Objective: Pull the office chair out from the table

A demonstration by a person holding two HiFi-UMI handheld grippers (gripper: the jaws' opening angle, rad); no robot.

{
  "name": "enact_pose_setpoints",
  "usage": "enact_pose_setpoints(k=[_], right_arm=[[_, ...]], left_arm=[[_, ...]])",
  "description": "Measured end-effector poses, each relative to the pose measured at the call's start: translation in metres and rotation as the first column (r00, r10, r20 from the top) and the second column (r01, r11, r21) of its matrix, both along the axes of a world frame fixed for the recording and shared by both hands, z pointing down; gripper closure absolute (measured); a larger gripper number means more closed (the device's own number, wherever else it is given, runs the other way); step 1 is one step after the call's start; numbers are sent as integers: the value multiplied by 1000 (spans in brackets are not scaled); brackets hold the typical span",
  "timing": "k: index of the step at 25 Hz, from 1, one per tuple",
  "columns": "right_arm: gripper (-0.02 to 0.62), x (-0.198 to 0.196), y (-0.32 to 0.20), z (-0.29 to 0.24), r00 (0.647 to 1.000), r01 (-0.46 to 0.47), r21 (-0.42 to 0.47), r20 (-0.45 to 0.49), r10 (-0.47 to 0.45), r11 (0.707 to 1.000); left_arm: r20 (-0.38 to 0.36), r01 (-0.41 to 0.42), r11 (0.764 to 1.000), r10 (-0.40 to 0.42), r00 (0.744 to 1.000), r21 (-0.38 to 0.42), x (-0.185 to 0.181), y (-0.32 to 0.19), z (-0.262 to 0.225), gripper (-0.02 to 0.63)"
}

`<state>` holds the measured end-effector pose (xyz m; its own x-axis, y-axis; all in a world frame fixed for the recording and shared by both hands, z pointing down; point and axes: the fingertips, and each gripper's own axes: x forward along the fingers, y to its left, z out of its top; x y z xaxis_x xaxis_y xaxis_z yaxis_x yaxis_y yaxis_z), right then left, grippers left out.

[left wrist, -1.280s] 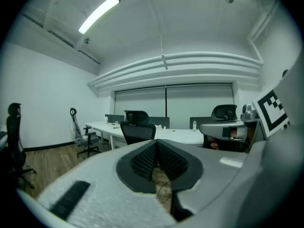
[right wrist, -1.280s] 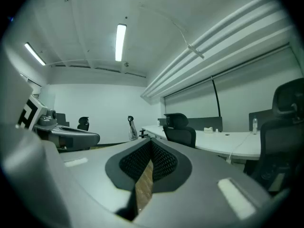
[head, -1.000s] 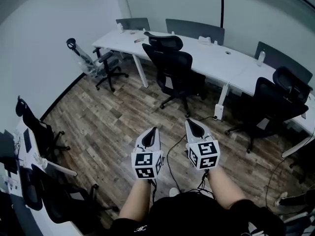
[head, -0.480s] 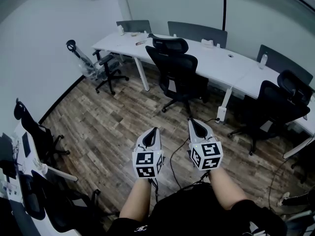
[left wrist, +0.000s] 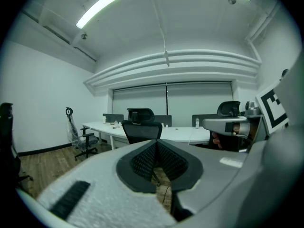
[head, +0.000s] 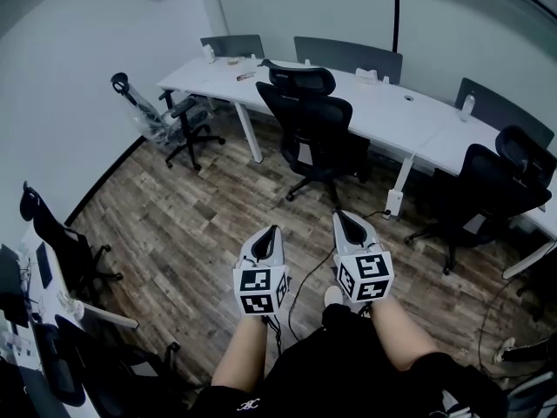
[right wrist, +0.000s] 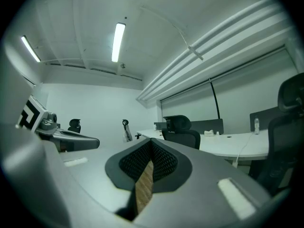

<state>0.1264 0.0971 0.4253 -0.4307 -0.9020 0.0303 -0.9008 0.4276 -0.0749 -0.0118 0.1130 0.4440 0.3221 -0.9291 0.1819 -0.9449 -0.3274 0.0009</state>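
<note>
Black mesh office chair (head: 309,129) stands against the long white table (head: 383,111), well ahead of me. My left gripper (head: 271,231) and right gripper (head: 340,217) are clenched on nothing. I judge this the approach: next I must get close, open the jaws and grasp the backrest.

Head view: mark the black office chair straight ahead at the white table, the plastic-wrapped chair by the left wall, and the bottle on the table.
black office chair (head: 315,122), head view, middle of its backrest.
plastic-wrapped chair (head: 146,114), head view, its wrapped back.
bottle (head: 467,104), head view, its body.
</note>
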Motion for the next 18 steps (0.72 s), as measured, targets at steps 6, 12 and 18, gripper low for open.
enact_pose_setpoints(k=[6, 12, 18], right_arm=[[586, 1, -38, 11, 1000, -8, -9, 10, 9, 1000], [586, 2, -100, 16, 1000, -13, -11, 28, 14, 1000], [586, 7, -183, 13, 997, -48, -27, 58, 50, 998]], left_arm=[[8, 2, 1000, -1, 1000, -14, -3, -37, 12, 598], [19, 13, 1000, -13, 1000, -13, -7, -94, 17, 598], [29, 28, 1000, -27, 999, -14, -13, -172, 9, 598]])
